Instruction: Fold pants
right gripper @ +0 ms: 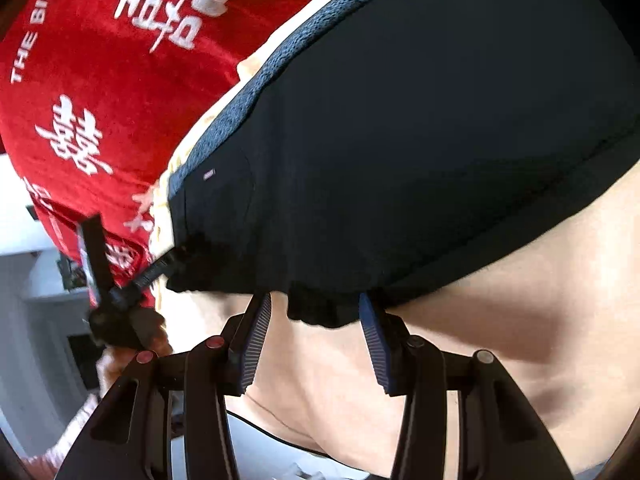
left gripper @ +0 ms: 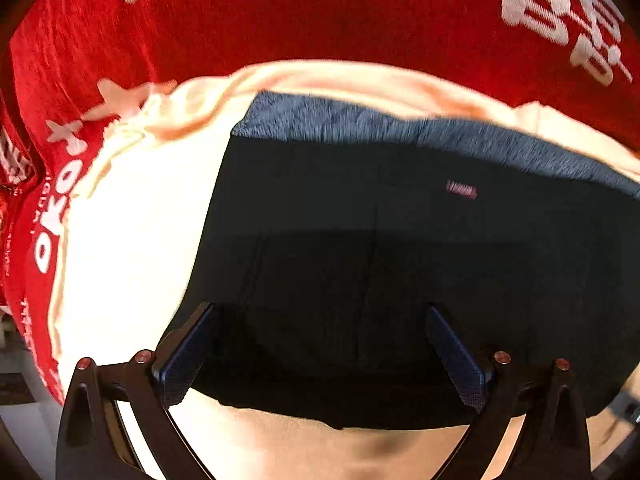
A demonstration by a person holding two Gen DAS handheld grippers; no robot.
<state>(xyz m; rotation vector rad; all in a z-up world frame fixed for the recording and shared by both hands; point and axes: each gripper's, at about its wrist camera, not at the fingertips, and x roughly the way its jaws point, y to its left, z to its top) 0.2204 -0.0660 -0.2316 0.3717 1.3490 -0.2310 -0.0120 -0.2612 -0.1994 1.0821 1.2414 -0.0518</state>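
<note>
Take the pants as your reference: they lie flat on the cream sheet, which itself covers part of the red blanket printed with white characters, so the dark cloth has a smooth, pale backing against which its edges read clearly. The blanket shows only beyond the far side of the pants and plays no part in the fold. The grey-blue ribbed waistband runs along the far edge of the pants, which places the hem edge nearest you; judge from this that the garment is already doubled and that the near edge is the one to lift toward the waistband. A small reddish label sits just below the waistband and marks the outer face. Your left gripper hovers over the near part of the pants with its jaws spread wide and nothing between them; the pads straddle the cloth without pinching it. Your right gripper sits at the gathered near edge of the pants, jaws likewise apart and empty, the ruffled hem lying between the pads, ready to be taken. In the right wrist view, the left gripper appears at the corner of the pants; whether it touches the cloth there cannot be determined.
</note>
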